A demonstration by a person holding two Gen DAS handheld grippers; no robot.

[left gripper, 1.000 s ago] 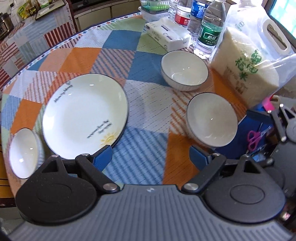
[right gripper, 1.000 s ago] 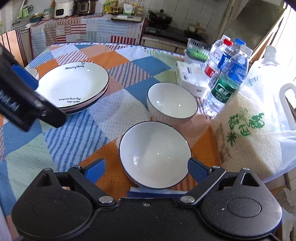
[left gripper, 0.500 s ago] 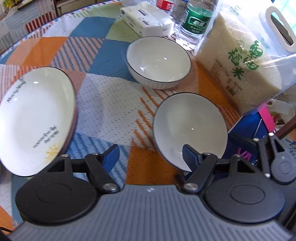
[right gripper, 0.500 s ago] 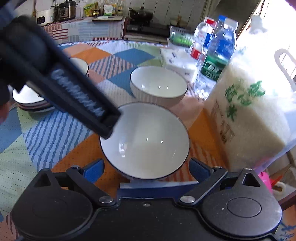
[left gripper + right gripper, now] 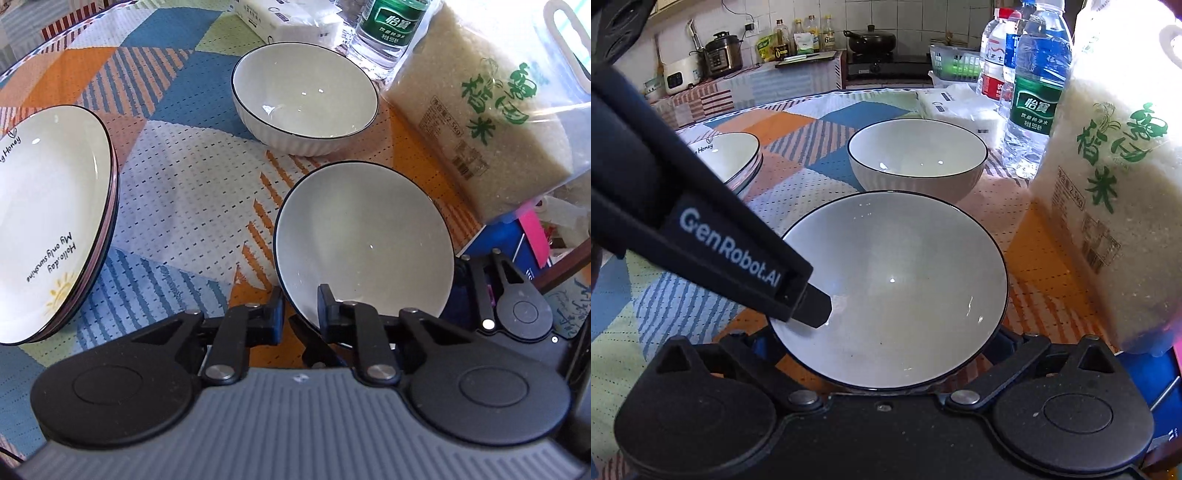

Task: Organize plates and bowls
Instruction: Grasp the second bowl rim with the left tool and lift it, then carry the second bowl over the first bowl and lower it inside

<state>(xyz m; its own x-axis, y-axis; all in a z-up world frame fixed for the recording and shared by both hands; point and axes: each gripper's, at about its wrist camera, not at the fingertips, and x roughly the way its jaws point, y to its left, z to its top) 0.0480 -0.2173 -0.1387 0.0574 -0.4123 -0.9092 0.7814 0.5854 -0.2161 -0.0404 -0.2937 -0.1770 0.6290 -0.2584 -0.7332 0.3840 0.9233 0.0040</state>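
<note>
We had the left gripper (image 5: 300, 306) clamped on the near bowl's (image 5: 365, 236) rim, prob. to stack it w/ the far bowl (image 5: 304, 98). Right gripper (image 5: 886, 350) sat under it w/ fingers wide apart, maybe as support.

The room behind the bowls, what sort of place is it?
Most likely a home kitchen: a black wok on a stove, a rice cooker and oil bottles on the counter.

White tiled wall (image 5: 886, 14), cluttered kitchen counter (image 5: 798, 74), patchwork tablecloth (image 5: 192, 192), daylight
</note>
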